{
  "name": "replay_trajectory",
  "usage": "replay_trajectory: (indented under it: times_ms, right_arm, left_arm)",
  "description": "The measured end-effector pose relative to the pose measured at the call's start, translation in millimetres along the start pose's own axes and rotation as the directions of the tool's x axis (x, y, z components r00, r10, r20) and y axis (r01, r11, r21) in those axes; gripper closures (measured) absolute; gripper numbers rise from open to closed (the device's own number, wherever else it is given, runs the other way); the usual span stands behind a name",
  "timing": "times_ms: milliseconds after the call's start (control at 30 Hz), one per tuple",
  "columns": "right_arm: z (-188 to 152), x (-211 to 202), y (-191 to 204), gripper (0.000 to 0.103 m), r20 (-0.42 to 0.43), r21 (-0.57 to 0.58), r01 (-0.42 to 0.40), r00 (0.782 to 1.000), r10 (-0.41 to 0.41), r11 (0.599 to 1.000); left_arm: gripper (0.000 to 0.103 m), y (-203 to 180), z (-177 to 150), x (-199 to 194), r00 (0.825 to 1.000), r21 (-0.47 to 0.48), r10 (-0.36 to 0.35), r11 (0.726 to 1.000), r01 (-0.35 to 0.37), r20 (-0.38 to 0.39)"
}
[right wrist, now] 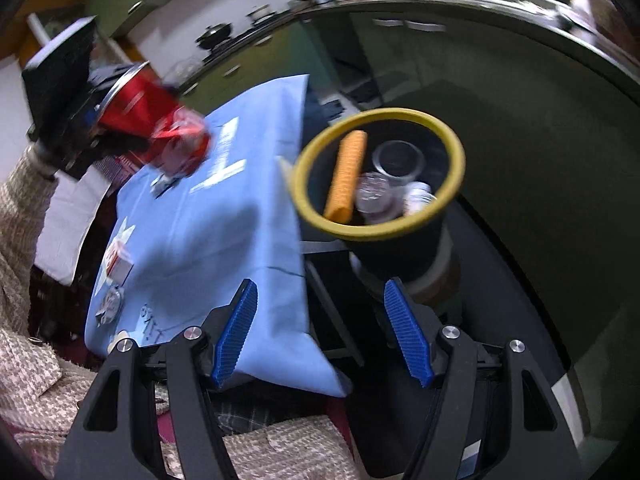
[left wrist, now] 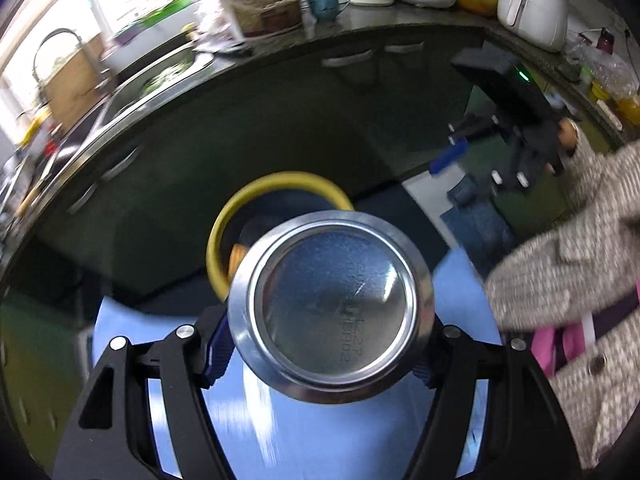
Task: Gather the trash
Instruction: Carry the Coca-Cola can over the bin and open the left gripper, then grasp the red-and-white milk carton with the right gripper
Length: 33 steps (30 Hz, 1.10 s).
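— Jaws first! What is the left gripper doing?
— Its jaws are squeezed tight on a red can. We see the can's shiny round bottom right up close.
— And the right gripper?
— Its blue jaws are wide apart. Nothing is between them.
— Where is the bin?
— Past the right edge of the blue cloth on the worktop. It is black with a yellow rim. An orange roll and see-through cups lie inside.
— Is the can in the bin?
— No. It is up over the far left part of the cloth. A small carton and a crumpled wrapper sit near the cloth's left edge.
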State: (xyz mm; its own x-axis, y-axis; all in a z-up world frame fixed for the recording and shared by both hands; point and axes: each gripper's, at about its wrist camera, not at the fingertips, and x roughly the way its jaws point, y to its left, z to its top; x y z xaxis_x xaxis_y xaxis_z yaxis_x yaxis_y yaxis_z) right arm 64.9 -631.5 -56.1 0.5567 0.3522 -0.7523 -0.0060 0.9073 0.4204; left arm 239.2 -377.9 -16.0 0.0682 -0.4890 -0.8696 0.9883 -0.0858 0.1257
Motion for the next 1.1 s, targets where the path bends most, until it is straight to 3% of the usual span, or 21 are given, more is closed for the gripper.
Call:
replay_trajectory:
  times_ms: [167, 300, 400, 633, 800, 867, 967, 1033, 1100]
  right_arm:
    - [-8.8, -3.4, -19.6, 0.037, -0.007, 0.046, 0.006, 1.0, -0.006, 0.999]
    - [-13.0, -5.8, -30.2, 0.037, -0.006, 0.073, 0.011, 1.0, -0.01, 0.997]
    - [-13.8, -6.7, -33.9, 0.037, -0.001, 0.081, 0.009, 1.0, -0.009, 0.997]
    - [-11.0, 0.4, -20.1, 0.037, -0.011, 0.046, -0.018, 1.0, 0.019, 0.999]
    - [-3.1, 9.8, 11.9, 0.037, -0.039, -0.04, -0.036, 0.999, 0.034, 0.999]
    - [1.9, 14.8, 27.6, 0.037, -0.052, -0.079, -0.043, 0.998, 0.039, 0.996]
    - [11.0, 24.6, 62.7, 0.036, -0.082, -0.168, -0.059, 0.996, 0.045, 0.984]
    - [17.4, 33.8, 91.9, 0.034, -0.106, -0.239, -0.076, 0.993, 0.052, 0.968]
    - [22.6, 47.0, 129.3, 0.033, -0.142, -0.325, -0.108, 0.988, 0.064, 0.94]
  left_arm:
    - [0.036, 16.2, 48.8, 73.2, 0.998, -0.003, -0.067, 0.998, 0.067, 0.007]
    - [0.021, 26.4, 61.6, 121.8, 0.999, -0.038, -0.04, 0.999, 0.039, -0.037]
    - [0.021, 36.2, 59.3, 129.7, 0.998, -0.096, -0.013, 0.995, 0.008, -0.056]
    - [0.016, 28.4, 39.0, 56.0, 0.996, -0.163, 0.073, 0.985, -0.065, 0.048]
    - [0.015, 2.3, -2.9, -28.4, 0.974, -0.271, 0.187, 0.951, -0.147, 0.127]
    - [0.014, -11.8, -23.4, -58.8, 0.961, -0.32, 0.236, 0.93, -0.181, 0.141]
    - [0.01, -37.2, -65.6, -106.0, 0.932, -0.42, 0.331, 0.874, -0.244, 0.147]
    - [0.009, -52.4, -93.0, -132.1, 0.905, -0.498, 0.413, 0.809, -0.312, 0.103]
    - [0.009, -73.2, -132.1, -162.5, 0.87, -0.597, 0.489, 0.718, -0.358, 0.066]
